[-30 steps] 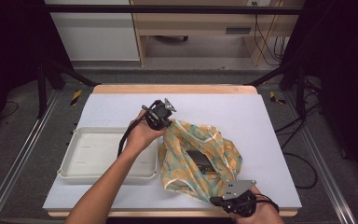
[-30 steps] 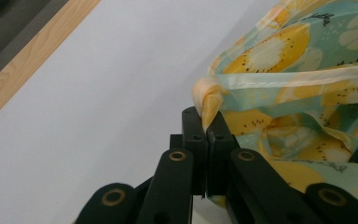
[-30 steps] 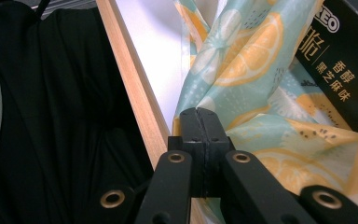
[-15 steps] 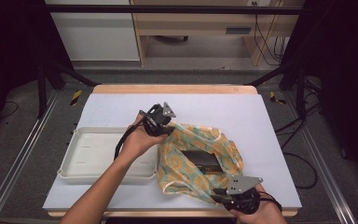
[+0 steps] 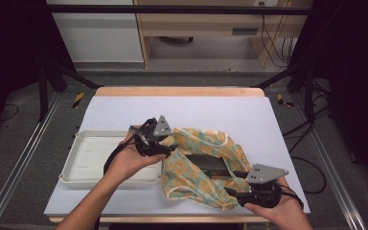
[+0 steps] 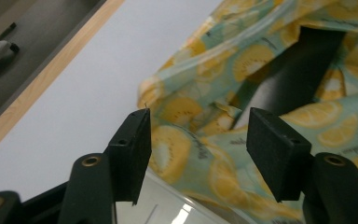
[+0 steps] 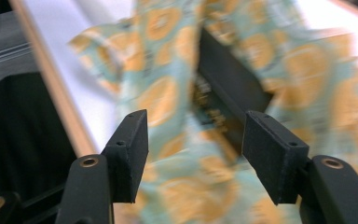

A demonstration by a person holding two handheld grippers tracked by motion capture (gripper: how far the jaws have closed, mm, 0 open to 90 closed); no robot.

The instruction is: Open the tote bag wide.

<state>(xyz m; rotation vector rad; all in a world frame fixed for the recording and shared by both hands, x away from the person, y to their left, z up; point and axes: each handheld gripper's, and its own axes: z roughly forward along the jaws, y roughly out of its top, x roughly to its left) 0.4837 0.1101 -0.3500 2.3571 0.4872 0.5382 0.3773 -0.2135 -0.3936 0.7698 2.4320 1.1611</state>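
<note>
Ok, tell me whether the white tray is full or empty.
Empty as far as visible: the white tray shows a bare floor, though the cloth and a hand cover its right edge.

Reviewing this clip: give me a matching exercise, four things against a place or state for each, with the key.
Things:
1. cloth
2. tray
3. black box
4. left gripper

Places or states:
A. white, at the table's left
B. lemon print, crumpled mid-table
C. jaws open
D. nested in the cloth folds

Pairs: 1-B, 2-A, 3-D, 4-C
</note>
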